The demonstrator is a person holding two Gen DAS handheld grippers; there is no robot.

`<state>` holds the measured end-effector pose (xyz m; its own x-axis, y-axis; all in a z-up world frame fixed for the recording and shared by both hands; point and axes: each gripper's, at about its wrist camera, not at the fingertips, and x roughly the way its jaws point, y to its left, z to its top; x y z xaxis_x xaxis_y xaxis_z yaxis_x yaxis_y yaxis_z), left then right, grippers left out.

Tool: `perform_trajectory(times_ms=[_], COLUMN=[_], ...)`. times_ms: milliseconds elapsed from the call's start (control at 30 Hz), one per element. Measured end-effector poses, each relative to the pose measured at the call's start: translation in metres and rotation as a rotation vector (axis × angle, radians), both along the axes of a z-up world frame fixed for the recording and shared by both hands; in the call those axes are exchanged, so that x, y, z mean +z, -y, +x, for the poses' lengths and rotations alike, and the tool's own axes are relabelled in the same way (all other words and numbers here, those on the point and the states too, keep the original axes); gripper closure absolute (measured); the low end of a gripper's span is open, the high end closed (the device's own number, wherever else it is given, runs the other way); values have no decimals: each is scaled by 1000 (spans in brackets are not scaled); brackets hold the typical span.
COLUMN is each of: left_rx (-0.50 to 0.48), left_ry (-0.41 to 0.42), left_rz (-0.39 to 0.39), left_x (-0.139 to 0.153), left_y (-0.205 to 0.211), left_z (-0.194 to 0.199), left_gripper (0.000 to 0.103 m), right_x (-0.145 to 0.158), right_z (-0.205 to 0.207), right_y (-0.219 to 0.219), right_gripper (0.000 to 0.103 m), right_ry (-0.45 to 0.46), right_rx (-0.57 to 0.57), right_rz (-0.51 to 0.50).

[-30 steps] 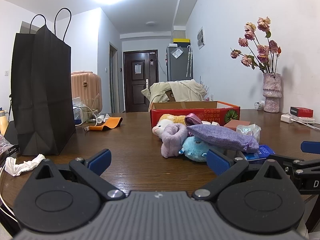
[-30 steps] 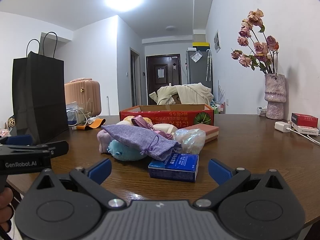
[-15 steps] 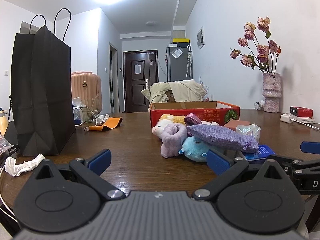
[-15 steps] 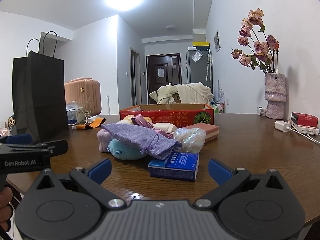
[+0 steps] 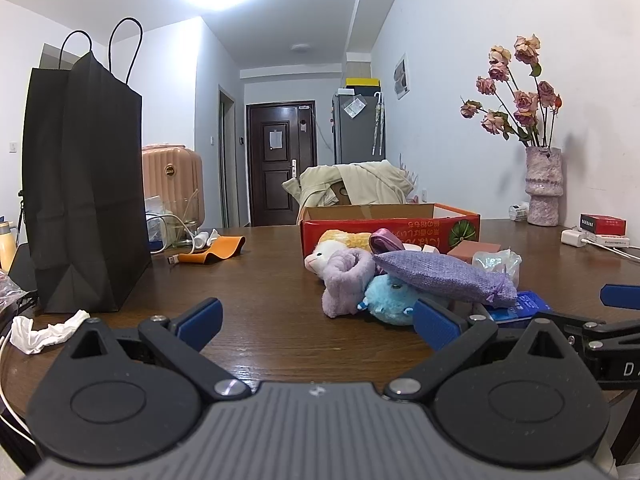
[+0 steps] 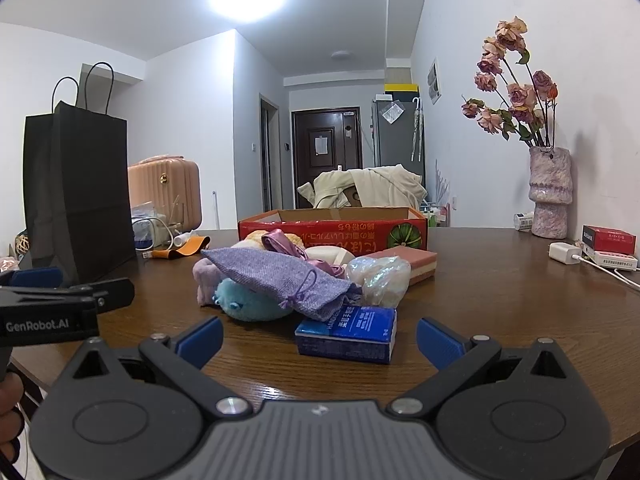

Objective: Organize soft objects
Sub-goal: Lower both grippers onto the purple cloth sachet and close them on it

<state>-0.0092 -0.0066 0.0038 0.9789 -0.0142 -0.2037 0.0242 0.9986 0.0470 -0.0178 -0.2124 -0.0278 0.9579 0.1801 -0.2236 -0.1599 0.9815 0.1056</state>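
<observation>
A pile of soft things lies mid-table in front of a red cardboard box (image 5: 390,228) (image 6: 332,228). On top is a purple cloth pouch (image 5: 444,276) (image 6: 280,276). Under it sit a blue plush (image 5: 386,300) (image 6: 252,304), a lilac plush (image 5: 344,280) and a white and yellow plush (image 5: 332,246). A blue tissue pack (image 6: 348,334), a crinkly plastic bag (image 6: 378,278) and a pink sponge (image 6: 408,260) lie beside them. My left gripper (image 5: 316,320) is open and empty, short of the pile. My right gripper (image 6: 318,336) is open and empty, just before the tissue pack.
A tall black paper bag (image 5: 80,184) stands at the left, with a crumpled white tissue (image 5: 44,330) near it. An orange strap and cables (image 5: 212,250) lie behind. A vase of dried roses (image 6: 548,192), a charger (image 6: 564,252) and small boxes (image 6: 608,240) stand at the right.
</observation>
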Motion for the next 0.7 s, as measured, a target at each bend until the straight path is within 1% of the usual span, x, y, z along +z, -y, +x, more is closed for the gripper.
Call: perform_trajectory(times_ms=[267, 367, 467, 533, 567, 633, 700], left_rx=[0, 2, -10, -37, -30, -4, -12], left_ry=[-2, -4, -27, -31, -23, -9, -33], left_rz=[0, -1, -31, -54, -50, -41, -57], left_x=[-1, 1, 7, 13, 15, 19, 23], left_y=[0, 1, -3, -5, -5, -3, -5], left_z=[1, 6, 23, 35, 39, 48, 59], left_gripper=[0, 0, 0, 0, 0, 0, 0], right_x=[0, 1, 9, 13, 15, 17, 19], right_z=[1, 2, 12, 23, 30, 41, 50], right_y=[0, 1, 3, 7, 10, 12, 14], right_gripper=[0, 0, 0, 0, 0, 0, 0], right_ry=[1, 22, 29, 25, 16, 5, -9], right_rx=[-5, -18, 4, 8, 11, -2, -3], right_rz=[0, 6, 21, 72, 91, 88, 91])
